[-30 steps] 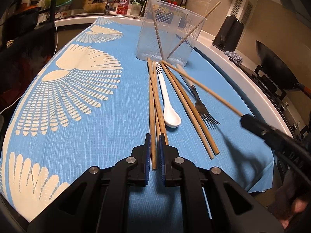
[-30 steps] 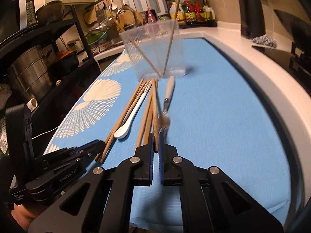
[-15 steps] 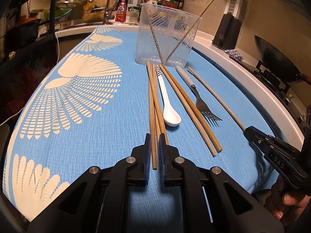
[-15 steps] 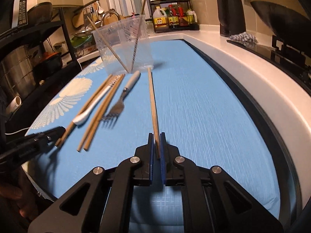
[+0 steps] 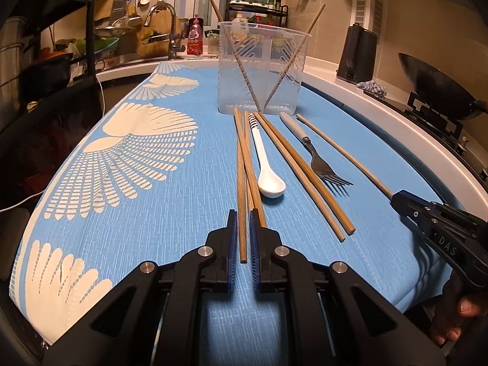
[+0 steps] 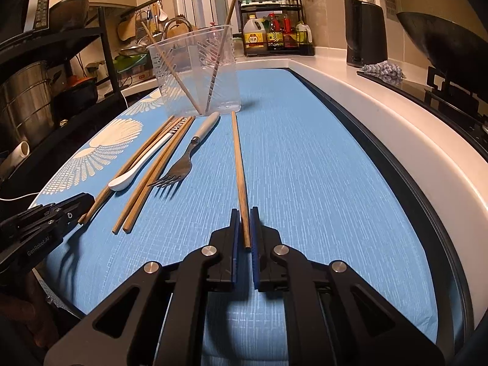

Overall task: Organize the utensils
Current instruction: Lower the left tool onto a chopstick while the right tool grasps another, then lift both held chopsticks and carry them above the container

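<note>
Utensils lie on a blue cloth [image 5: 183, 213] in front of a clear plastic container [image 5: 262, 70] holding two chopsticks. My left gripper [image 5: 243, 213] is shut on the near end of the leftmost chopstick [image 5: 242, 183], which rests beside another chopstick and a white spoon [image 5: 265, 164]. Right of the spoon lie a chopstick pair [image 5: 305, 177] and a fork [image 5: 317, 161]. Further right, my right gripper [image 6: 244, 212] has its jaws closing on the near end of a single chopstick [image 6: 238, 164] that lies flat, apart from the fork [image 6: 183, 167].
The white counter rim [image 6: 396, 152] runs along the cloth's right side, with a black kettle [image 6: 364, 30] and a wok [image 5: 439, 88] on the stove beyond. A tap [image 5: 161, 27] and sink stand at the back. A dark shelf rack [image 6: 61, 61] stands left.
My right gripper has carried one chopstick out of the pile to the right and lowered it onto the cloth beside the fork. The left gripper stayed on its chopstick.
</note>
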A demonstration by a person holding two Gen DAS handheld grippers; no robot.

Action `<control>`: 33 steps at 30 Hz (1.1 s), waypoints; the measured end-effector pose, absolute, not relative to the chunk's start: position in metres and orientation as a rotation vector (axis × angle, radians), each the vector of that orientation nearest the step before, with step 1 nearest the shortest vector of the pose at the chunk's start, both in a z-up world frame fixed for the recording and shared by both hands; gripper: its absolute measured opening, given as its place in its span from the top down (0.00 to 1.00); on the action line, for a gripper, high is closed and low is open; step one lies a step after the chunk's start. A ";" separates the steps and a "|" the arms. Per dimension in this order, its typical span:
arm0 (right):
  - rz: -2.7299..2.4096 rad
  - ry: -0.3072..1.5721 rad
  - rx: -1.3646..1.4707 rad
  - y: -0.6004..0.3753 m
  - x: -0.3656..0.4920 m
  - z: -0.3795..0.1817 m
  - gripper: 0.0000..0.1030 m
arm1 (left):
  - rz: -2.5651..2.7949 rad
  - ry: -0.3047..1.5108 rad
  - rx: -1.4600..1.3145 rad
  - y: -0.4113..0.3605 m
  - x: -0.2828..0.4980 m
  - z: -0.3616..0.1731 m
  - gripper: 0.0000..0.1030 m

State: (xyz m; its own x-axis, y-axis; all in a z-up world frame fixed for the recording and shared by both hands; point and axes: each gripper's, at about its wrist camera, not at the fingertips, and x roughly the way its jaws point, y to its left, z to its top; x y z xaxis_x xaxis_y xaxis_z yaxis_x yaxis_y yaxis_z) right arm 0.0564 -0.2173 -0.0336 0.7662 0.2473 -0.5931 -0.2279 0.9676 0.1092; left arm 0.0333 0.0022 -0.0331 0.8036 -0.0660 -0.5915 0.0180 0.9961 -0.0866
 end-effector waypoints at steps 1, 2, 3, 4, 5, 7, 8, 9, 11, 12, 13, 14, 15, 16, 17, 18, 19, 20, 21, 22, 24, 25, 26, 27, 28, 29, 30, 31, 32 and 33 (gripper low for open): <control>0.258 0.650 0.035 -0.217 0.056 -0.034 0.95 | -0.045 0.635 -0.072 0.002 0.033 -0.033 0.92; 0.256 0.651 0.036 -0.217 0.056 -0.033 0.95 | -0.045 0.635 -0.066 0.001 0.033 -0.033 0.92; 0.254 0.651 0.036 -0.217 0.056 -0.033 0.95 | -0.047 0.635 -0.060 0.001 0.033 -0.033 0.93; 0.250 0.649 0.035 -0.217 0.055 -0.033 0.95 | -0.046 0.635 -0.058 0.001 0.033 -0.033 1.00; 0.244 0.647 0.032 -0.216 0.054 -0.033 0.95 | -0.037 0.633 -0.054 0.002 0.032 -0.032 1.00; 0.220 0.642 0.025 -0.216 0.052 -0.033 0.95 | 0.009 0.630 -0.059 0.008 0.028 -0.032 1.00; 0.208 0.640 0.022 -0.217 0.051 -0.033 0.95 | 0.018 0.632 -0.067 0.010 0.027 -0.032 1.00; 0.201 0.638 0.019 -0.217 0.049 -0.033 0.95 | 0.021 0.632 -0.069 0.011 0.026 -0.032 1.00; 0.188 0.633 0.010 -0.216 0.047 -0.033 0.95 | 0.034 0.627 -0.063 0.012 0.024 -0.032 1.00; 0.186 0.630 0.010 -0.217 0.046 -0.033 0.95 | 0.036 0.626 -0.072 0.014 0.023 -0.032 1.00; 0.185 0.628 0.009 -0.217 0.046 -0.034 0.95 | 0.034 0.630 -0.080 0.015 0.023 -0.033 0.99; 0.186 0.628 0.007 -0.216 0.046 -0.034 0.93 | 0.035 0.630 -0.077 0.014 0.024 -0.034 0.99; 0.187 0.627 0.004 -0.216 0.046 -0.034 0.92 | 0.037 0.629 -0.067 0.013 0.024 -0.034 0.96; 0.190 0.626 0.002 -0.216 0.047 -0.034 0.92 | 0.039 0.629 -0.061 0.012 0.025 -0.035 0.94; 0.194 0.626 0.003 -0.217 0.048 -0.034 0.92 | 0.033 0.638 -0.065 0.012 0.027 -0.037 0.94; 0.196 0.625 0.004 -0.217 0.048 -0.034 0.92 | 0.031 0.631 -0.071 0.012 0.027 -0.038 0.94; 0.198 0.625 0.006 -0.217 0.049 -0.034 0.92 | 0.032 0.628 -0.070 0.012 0.028 -0.038 0.94; 0.199 0.624 0.008 -0.216 0.049 -0.034 0.92 | 0.031 0.626 -0.067 0.011 0.028 -0.038 0.94; 0.199 0.623 0.007 -0.216 0.049 -0.034 0.92 | 0.031 0.622 -0.061 0.010 0.029 -0.039 0.94; 0.198 0.622 0.005 -0.216 0.050 -0.034 0.92 | 0.032 0.618 -0.057 0.010 0.029 -0.039 0.94; 0.199 0.620 0.002 -0.215 0.050 -0.034 0.92 | 0.033 0.611 -0.053 0.009 0.029 -0.040 0.94; 0.199 0.620 0.004 -0.215 0.050 -0.034 0.92 | 0.034 0.609 -0.053 0.009 0.029 -0.040 0.94; 0.199 0.620 0.002 -0.214 0.051 -0.034 0.92 | 0.034 0.608 -0.053 0.009 0.029 -0.040 0.94; 0.200 0.619 -0.001 -0.214 0.051 -0.034 0.92 | 0.034 0.606 -0.054 0.009 0.028 -0.040 0.94; 0.201 0.617 -0.003 -0.214 0.051 -0.034 0.92 | 0.036 0.603 -0.053 0.009 0.028 -0.040 0.94; 0.202 0.614 -0.004 -0.214 0.051 -0.034 0.92 | 0.038 0.600 -0.055 0.009 0.027 -0.040 0.94; 0.202 0.611 -0.006 -0.213 0.051 -0.035 0.92 | 0.045 0.596 -0.058 0.010 0.026 -0.040 0.94; 0.202 0.606 -0.008 -0.213 0.051 -0.035 0.92 | 0.053 0.593 -0.066 0.011 0.025 -0.040 0.94; 0.201 0.602 -0.011 -0.213 0.051 -0.035 0.92 | 0.055 0.589 -0.078 0.013 0.024 -0.040 0.94; 0.200 0.598 -0.013 -0.212 0.051 -0.036 0.92 | 0.054 0.586 -0.081 0.013 0.023 -0.041 0.94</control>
State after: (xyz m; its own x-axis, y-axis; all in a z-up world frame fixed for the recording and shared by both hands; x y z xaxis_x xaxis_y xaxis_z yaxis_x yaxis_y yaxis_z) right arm 0.0510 -0.2122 -0.0358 0.8075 0.1830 -0.5607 -0.1908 0.9806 0.0453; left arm 0.0230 0.0132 -0.0407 0.8317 0.0278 -0.5545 -0.0740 0.9954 -0.0610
